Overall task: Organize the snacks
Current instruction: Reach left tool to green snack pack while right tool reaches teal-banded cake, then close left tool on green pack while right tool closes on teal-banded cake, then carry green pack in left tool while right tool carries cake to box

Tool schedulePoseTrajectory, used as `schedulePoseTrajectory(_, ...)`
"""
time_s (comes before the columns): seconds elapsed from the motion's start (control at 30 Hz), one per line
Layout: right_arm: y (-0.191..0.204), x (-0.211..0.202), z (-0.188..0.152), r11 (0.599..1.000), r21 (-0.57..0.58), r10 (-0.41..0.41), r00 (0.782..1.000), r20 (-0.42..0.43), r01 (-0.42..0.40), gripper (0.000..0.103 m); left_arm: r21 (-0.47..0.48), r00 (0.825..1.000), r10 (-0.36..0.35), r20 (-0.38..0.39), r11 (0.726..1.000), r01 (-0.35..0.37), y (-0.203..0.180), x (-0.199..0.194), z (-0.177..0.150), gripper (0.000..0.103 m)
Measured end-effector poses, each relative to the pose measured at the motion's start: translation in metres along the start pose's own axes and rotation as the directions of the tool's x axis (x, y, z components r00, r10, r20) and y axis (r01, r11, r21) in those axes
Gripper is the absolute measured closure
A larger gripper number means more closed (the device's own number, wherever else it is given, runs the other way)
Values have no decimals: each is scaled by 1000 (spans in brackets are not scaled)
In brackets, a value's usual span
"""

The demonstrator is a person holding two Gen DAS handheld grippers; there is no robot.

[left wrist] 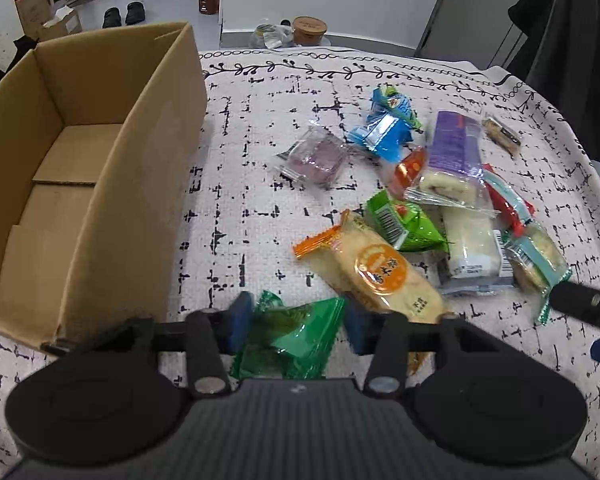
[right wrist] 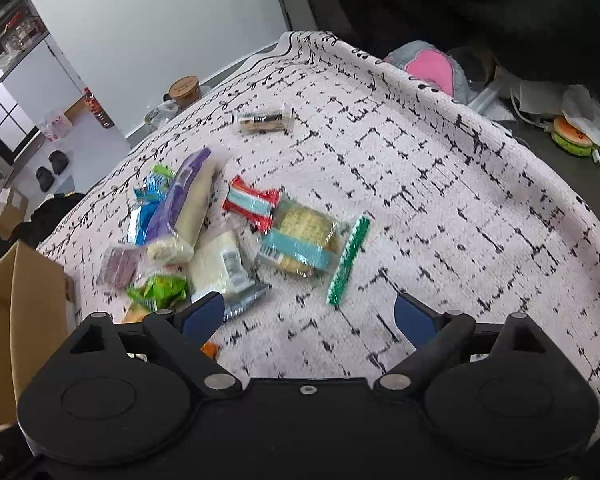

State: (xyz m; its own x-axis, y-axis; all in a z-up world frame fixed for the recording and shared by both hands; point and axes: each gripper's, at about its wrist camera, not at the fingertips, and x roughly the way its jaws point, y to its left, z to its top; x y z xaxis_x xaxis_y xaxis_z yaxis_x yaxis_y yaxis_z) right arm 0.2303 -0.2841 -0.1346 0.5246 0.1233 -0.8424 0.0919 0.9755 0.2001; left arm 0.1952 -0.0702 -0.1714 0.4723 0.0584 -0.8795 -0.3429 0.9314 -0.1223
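A green snack packet (left wrist: 288, 334) lies on the patterned tablecloth (left wrist: 260, 200) with my left gripper (left wrist: 296, 326) shut on it, a blue pad against each of its sides. Just right of it is an orange-labelled rice cracker pack (left wrist: 380, 272). An open, empty cardboard box (left wrist: 140, 160) stands at the left. Further right lie several loose snacks: a light green pack (left wrist: 404, 220), white cake rolls (left wrist: 470, 248), a purple-wrapped roll (left wrist: 454, 148), blue packs (left wrist: 384, 132). My right gripper (right wrist: 308, 316) hangs open over bare cloth, just short of a teal-banded cracker pack (right wrist: 300, 240).
A clear purple pastry pack (left wrist: 314, 156) and a small bar (left wrist: 502, 132) lie apart from the pile. The table's rounded edge (right wrist: 560, 200) drops off at the right, with a pink plush toy (right wrist: 428, 64) beyond. Jars (left wrist: 308, 30) stand behind the far edge.
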Motion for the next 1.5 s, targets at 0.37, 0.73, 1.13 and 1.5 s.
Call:
schedulePoseTrajectory(0.37, 2, 22, 16, 996, 60, -72, 997, 22, 70, 8, 19, 998, -26, 51, 999, 26, -6, -11, 9, 75)
schedulePoseTrajectory(0.73, 15, 47, 26, 991, 79, -111, 993, 40, 107, 6, -1, 997, -3, 75, 1000, 3, 0, -11, 23, 88)
schedulePoseTrajectory(1.13, 13, 47, 16, 991, 38, -132, 991, 31, 131, 55, 4, 995, -20, 95, 1000, 20, -3, -23, 30, 89)
schedulePoseTrajectory(1.5, 6, 13, 6, 997, 72, -44, 997, 58, 40, 56, 14, 988, -41, 149, 999, 39, -1, -53, 37, 89)
